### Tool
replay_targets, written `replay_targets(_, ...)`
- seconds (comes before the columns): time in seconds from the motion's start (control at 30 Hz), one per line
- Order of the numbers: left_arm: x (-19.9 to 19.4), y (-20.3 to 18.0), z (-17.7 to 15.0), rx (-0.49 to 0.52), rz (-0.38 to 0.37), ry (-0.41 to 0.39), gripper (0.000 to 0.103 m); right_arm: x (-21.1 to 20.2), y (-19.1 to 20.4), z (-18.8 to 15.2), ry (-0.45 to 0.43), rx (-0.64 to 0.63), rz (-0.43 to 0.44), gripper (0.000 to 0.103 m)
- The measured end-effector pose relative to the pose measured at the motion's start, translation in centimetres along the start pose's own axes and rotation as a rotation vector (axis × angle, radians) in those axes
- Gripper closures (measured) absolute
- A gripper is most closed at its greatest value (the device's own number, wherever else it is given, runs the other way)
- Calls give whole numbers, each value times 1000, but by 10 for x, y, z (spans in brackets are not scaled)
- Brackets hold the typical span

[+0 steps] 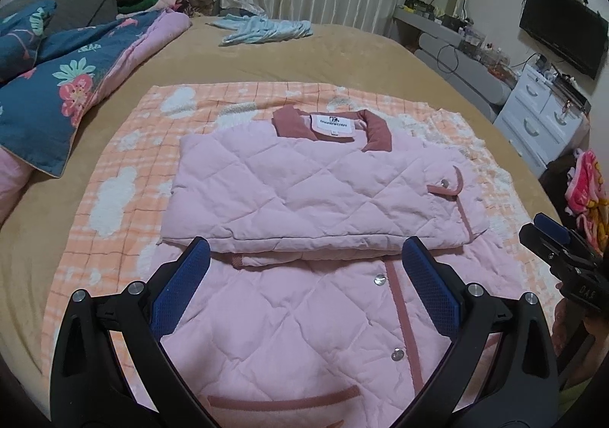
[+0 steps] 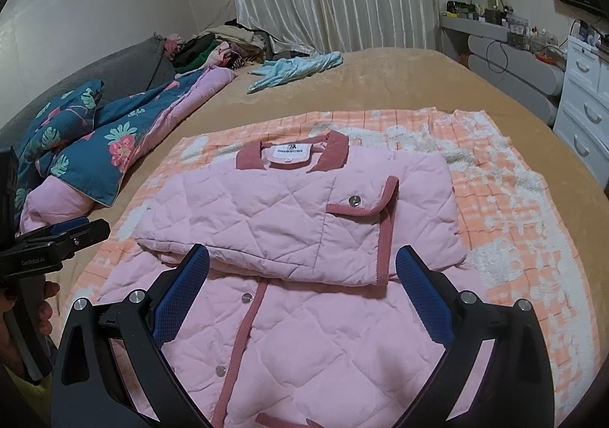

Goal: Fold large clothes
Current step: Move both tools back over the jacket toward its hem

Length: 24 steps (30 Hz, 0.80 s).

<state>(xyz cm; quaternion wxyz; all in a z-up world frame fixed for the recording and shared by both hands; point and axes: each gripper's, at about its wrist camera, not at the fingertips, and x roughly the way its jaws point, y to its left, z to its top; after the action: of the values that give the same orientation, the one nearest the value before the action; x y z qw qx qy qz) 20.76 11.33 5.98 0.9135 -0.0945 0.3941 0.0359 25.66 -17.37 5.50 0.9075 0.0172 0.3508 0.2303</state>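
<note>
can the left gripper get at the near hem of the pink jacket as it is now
Probably yes. The left gripper is open and empty above the pink jacket. The unfolded lower half lies flat below it with nothing on top, and the right gripper is off to the side.

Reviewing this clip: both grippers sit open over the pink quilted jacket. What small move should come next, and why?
Probably lower both grippers to the jacket's near hem and pinch it. The pink quilted jacket already has a folded panel across its upper half, while the lower half still lies flat toward the camera. The left gripper and right gripper are open, holding nothing, hovering above that unfolded part on the orange checked blanket.
</note>
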Motion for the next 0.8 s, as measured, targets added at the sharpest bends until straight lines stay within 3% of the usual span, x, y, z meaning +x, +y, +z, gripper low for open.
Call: replay_targets(0.8, -65, 6, -7, -13, -23, -80, 8, -71, 15, 2, -85, -33, -45, 4)
